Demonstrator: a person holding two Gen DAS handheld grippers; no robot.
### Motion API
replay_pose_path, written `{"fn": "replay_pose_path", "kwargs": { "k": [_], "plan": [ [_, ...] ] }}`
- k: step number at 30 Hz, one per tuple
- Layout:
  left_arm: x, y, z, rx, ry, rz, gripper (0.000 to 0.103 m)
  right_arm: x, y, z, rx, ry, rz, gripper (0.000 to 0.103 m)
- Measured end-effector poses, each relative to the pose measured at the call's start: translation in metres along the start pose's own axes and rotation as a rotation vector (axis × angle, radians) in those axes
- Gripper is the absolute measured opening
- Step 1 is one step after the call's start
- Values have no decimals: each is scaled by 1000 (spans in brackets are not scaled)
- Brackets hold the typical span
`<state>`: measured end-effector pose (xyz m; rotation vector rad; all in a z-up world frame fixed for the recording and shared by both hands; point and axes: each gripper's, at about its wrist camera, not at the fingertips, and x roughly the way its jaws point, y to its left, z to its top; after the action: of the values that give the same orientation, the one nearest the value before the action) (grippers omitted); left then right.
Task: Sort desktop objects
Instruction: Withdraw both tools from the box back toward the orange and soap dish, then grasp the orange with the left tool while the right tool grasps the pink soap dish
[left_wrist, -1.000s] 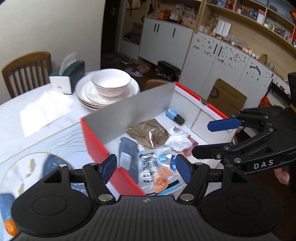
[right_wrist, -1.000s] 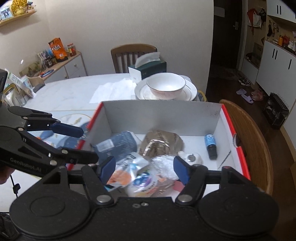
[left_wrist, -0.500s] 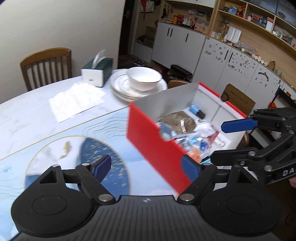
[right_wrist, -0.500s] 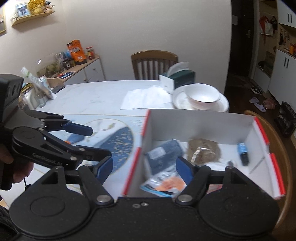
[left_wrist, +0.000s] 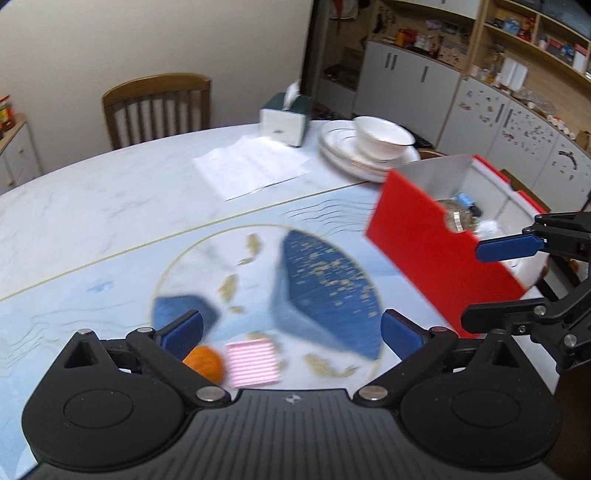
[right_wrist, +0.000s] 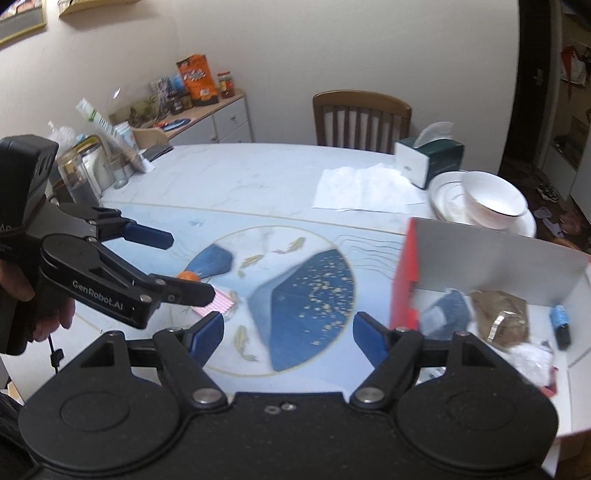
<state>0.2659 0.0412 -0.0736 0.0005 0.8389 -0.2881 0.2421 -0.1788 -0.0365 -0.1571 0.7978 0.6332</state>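
Observation:
A red box (left_wrist: 436, 251) with a white inside stands at the table's right and holds several packets and a small blue bottle (right_wrist: 559, 319). An orange fruit (left_wrist: 205, 363) and a pink striped packet (left_wrist: 252, 363) lie on the blue mat just in front of my left gripper (left_wrist: 291, 328), which is open and empty above them. My right gripper (right_wrist: 288, 330) is open and empty over the mat, left of the box (right_wrist: 404, 280). The left gripper also shows in the right wrist view (right_wrist: 181, 264), above the fruit (right_wrist: 188, 276) and packet (right_wrist: 216, 301).
A stack of plates with a white bowl (left_wrist: 382, 134), a green tissue box (left_wrist: 284, 118) and a paper sheet (left_wrist: 251, 166) lie at the back of the table. A wooden chair (left_wrist: 157, 105) stands behind. Jars (right_wrist: 85, 173) crowd the far left edge.
Both grippers have swung left, away from above the box and out over the mat. The fruit and pink packet have come into view under the left gripper.

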Motion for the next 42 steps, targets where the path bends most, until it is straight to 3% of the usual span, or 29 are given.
{"fn": "replay_pose_path", "kwargs": {
  "k": [15,31,42],
  "plan": [
    [16,61,-19,-59,62,37,103,64,48,14,-173,90,30,77],
    [50,80,-32,-93,133,82,103,125,73,10,-378,173,66,77],
    [57,87,-39,-72,123,84,102,150,83,6,-449,210,85,74]
  ]
}}
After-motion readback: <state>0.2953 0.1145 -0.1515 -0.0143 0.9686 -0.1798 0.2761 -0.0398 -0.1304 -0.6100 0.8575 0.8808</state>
